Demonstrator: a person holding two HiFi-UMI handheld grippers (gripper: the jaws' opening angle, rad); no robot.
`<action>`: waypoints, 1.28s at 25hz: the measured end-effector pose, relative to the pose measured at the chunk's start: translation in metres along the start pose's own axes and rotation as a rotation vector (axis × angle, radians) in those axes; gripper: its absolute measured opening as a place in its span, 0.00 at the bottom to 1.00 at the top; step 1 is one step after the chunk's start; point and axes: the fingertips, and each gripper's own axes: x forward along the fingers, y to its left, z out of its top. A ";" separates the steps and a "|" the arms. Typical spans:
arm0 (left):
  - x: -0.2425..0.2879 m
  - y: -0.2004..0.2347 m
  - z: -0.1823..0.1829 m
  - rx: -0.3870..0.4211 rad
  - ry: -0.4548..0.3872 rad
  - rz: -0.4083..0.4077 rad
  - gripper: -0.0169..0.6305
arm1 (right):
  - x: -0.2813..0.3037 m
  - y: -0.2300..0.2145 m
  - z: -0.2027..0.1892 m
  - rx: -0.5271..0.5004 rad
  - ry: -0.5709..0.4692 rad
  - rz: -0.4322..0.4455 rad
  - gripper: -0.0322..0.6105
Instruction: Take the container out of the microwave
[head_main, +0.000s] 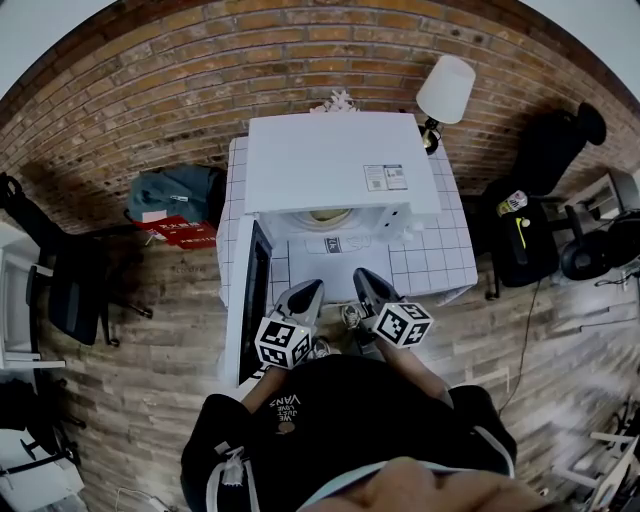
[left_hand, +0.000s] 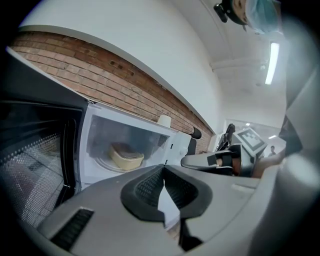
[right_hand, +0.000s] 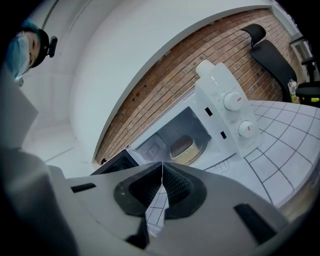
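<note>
Head view gives you only a sliver of the container (head_main: 330, 215) under the microwave (head_main: 340, 160) top. Your two gripper views look straight into the cavity and show it whole, near the middle. It is an oblong tub, upright, and its long axis seems to run across the opening. Your left gripper (head_main: 312, 288) and right gripper (head_main: 362, 277) hang side by side before the opening, fingers pressed together on nothing. The door (head_main: 250, 300) stands swung out at lower left, just beside the left gripper. Open tiled counter (head_main: 445, 255) lies at the right.
</note>
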 end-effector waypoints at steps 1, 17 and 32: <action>0.001 0.003 0.002 0.000 -0.003 0.007 0.05 | 0.004 0.000 0.002 -0.005 0.005 0.004 0.06; 0.034 0.034 0.016 -0.006 -0.016 0.083 0.05 | 0.048 -0.021 0.023 -0.007 0.017 0.007 0.06; 0.057 0.056 0.026 -0.025 -0.025 0.133 0.05 | 0.076 -0.043 0.032 0.006 0.047 -0.009 0.06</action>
